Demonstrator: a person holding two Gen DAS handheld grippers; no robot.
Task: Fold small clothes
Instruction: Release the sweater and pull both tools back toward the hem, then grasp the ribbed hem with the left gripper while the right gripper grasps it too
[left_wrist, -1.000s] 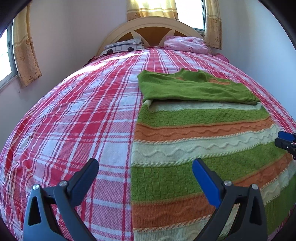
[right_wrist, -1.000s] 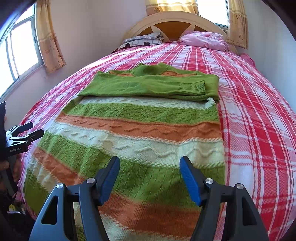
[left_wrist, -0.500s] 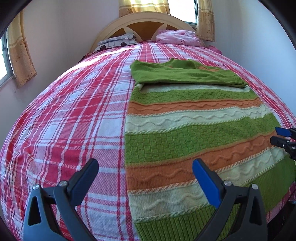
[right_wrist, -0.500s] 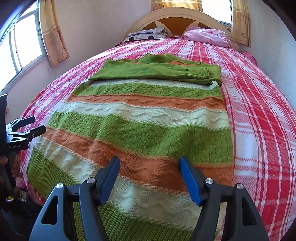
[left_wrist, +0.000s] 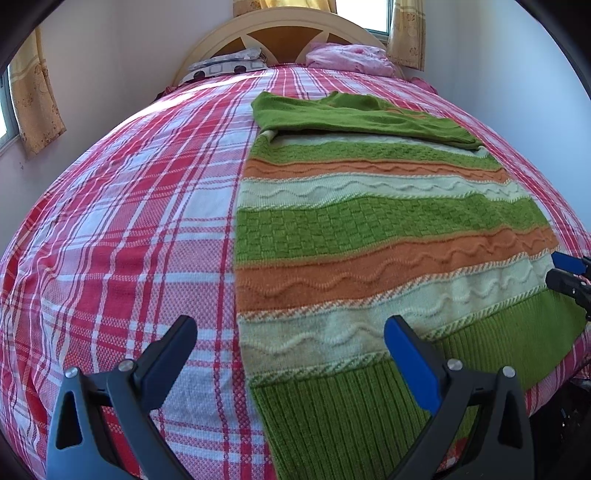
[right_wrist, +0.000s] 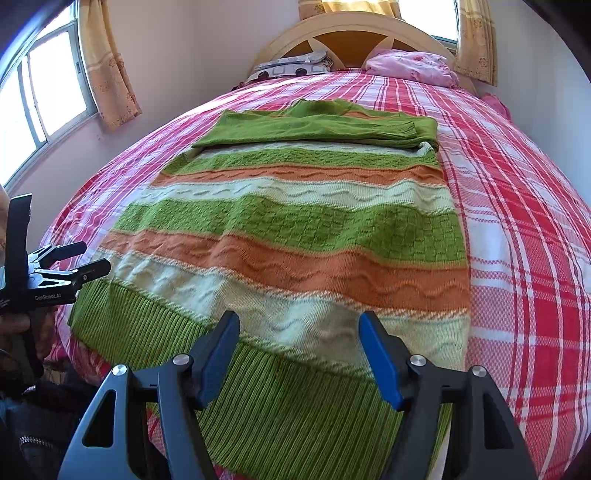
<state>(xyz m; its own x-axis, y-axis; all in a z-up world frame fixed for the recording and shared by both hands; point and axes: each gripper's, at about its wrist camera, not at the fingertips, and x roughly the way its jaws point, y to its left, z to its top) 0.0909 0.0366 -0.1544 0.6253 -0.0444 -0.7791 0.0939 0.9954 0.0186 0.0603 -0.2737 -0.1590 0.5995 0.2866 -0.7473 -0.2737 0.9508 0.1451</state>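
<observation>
A knitted sweater (left_wrist: 369, 229) (right_wrist: 295, 229) striped green, orange and cream lies flat on the bed, its green sleeves (right_wrist: 317, 125) folded across the chest at the far end. Its ribbed green hem (right_wrist: 280, 398) lies near the foot of the bed. My left gripper (left_wrist: 290, 334) hovers open above the sweater's left edge near the hem, nothing between its fingers. My right gripper (right_wrist: 297, 332) is open above the hem on the right side, also with nothing in it. Each gripper shows at the edge of the other's view.
The bed has a red and white plaid sheet (left_wrist: 129, 221). A patterned pillow (right_wrist: 291, 66) and a pink pillow (right_wrist: 410, 66) lie by the wooden headboard (right_wrist: 351, 37). Walls close in on both sides. A person's hand (right_wrist: 14, 325) holds the left gripper.
Both grippers have drawn back toward the foot of the bed, so the sweater's ribbed hem has come into view. Both stayed open; the sweater has not moved.
</observation>
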